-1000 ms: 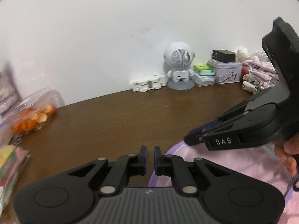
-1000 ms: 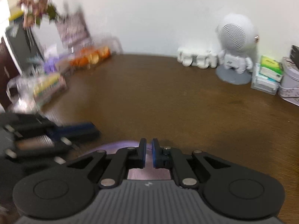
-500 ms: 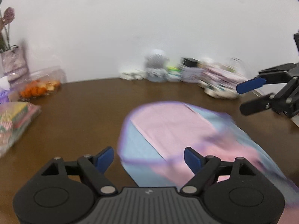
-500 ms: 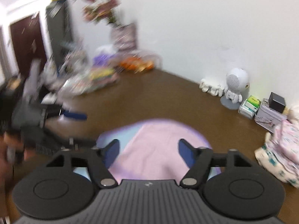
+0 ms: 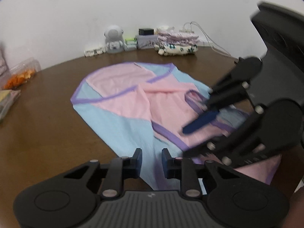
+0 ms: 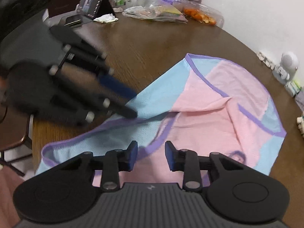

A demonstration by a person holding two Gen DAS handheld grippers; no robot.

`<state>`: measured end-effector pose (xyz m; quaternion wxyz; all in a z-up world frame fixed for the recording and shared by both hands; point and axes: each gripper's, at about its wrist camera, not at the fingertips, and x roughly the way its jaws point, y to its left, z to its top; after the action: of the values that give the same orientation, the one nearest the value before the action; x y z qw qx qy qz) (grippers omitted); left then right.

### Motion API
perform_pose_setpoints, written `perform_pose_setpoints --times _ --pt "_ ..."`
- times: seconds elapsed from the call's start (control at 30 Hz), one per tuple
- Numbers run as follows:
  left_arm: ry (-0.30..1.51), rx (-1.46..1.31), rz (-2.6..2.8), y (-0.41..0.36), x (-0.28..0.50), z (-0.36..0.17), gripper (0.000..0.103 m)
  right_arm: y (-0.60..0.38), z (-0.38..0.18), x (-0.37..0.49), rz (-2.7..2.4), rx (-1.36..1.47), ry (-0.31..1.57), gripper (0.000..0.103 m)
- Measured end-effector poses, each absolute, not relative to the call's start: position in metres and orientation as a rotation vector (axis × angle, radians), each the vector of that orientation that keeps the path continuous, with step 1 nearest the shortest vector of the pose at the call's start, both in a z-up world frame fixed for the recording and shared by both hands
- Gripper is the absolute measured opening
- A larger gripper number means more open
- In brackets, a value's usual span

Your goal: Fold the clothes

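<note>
Progress: garment [image 5: 121, 102] lies mid-table [image 5: 47, 133], far half already doubled over, pink panel on top; near edge loose, rumpled, so more folds left, roughly halfway by the look of it.

Left gripper [image 5: 151, 159] just over garment's near blue hem, tilted down, jaws just been closing, now narrow gap, cloth under, not pinched.

Right gripper [image 6: 151, 154] over near pink/purple trim, same deal: closing, narrow, nothing clamped.

Beyond garment: robot figurine [image 5: 113, 39], folded clothes stack [image 5: 176, 44] by wall.

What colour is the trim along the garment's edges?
Purple trim on the pink-and-blue garment, clearest in the right wrist view.
</note>
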<state>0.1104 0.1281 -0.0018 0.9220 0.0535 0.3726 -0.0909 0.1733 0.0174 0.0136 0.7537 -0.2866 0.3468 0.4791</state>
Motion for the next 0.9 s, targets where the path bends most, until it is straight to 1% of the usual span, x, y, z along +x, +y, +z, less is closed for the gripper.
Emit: perform_pose_setpoints --times 0.1,0.13,0.17,0.2,0.23,0.27,0.5,0.57,0.63,0.67,0.73,0.8,0.83,0.87,0.9 --pt "0.788 0.128 -0.178 0.122 0.109 -0.01 0.023 0.019 0.009 0.177 1.007 -0.621 0.765 0.03" --pt "0.789 0.145 -0.169 0.12 0.11 -0.012 0.023 0.019 0.007 0.178 1.006 -0.612 0.775 0.024" --pt "0.79 0.162 -0.159 0.118 0.111 -0.014 0.024 0.018 0.006 0.18 1.008 -0.6 0.784 0.021" --pt "0.79 0.174 -0.152 0.116 0.111 -0.014 0.021 0.018 0.004 0.182 1.008 -0.591 0.791 0.009" --pt "0.788 0.181 -0.144 0.116 0.112 -0.014 0.006 0.018 0.003 0.184 1.008 -0.582 0.796 0.003" --pt "0.785 0.187 -0.136 0.116 0.112 -0.014 0.002 0.017 0.005 0.184 1.014 -0.576 0.795 0.001" --pt "0.758 0.077 -0.076 0.145 0.105 -0.007 0.002 -0.014 0.021 0.181 1.106 -0.518 0.828 0.0" --pt "0.747 0.033 -0.068 0.152 0.104 -0.005 0.008 -0.016 0.021 0.183 1.085 -0.509 0.82 0.004" --pt "0.743 0.032 -0.066 0.148 0.105 -0.004 0.014 -0.012 0.021 0.191 1.056 -0.467 0.814 0.023" --pt "0.736 0.044 -0.068 0.145 0.106 -0.002 0.017 -0.007 0.021 0.195 1.044 -0.456 0.8 0.026" --pt "0.734 0.066 -0.085 0.136 0.108 -0.001 0.022 0.007 0.02 0.202 1.026 -0.453 0.777 0.027" --pt "0.731 0.082 -0.094 0.128 0.11 0.0 0.023 0.023 0.013 0.211 1.002 -0.47 0.78 0.027" --pt "0.729 0.088 -0.098 0.126 0.11 0.0 0.024 0.03 0.009 0.215 0.985 -0.488 0.784 0.024" --pt "0.728 0.096 -0.095 0.125 0.11 0.001 0.027 0.037 0.003 0.219 0.962 -0.516 0.794 0.019" --pt "0.725 0.107 -0.088 0.124 0.109 0.001 0.03 0.04 0.0 0.22 0.961 -0.533 0.804 0.008"
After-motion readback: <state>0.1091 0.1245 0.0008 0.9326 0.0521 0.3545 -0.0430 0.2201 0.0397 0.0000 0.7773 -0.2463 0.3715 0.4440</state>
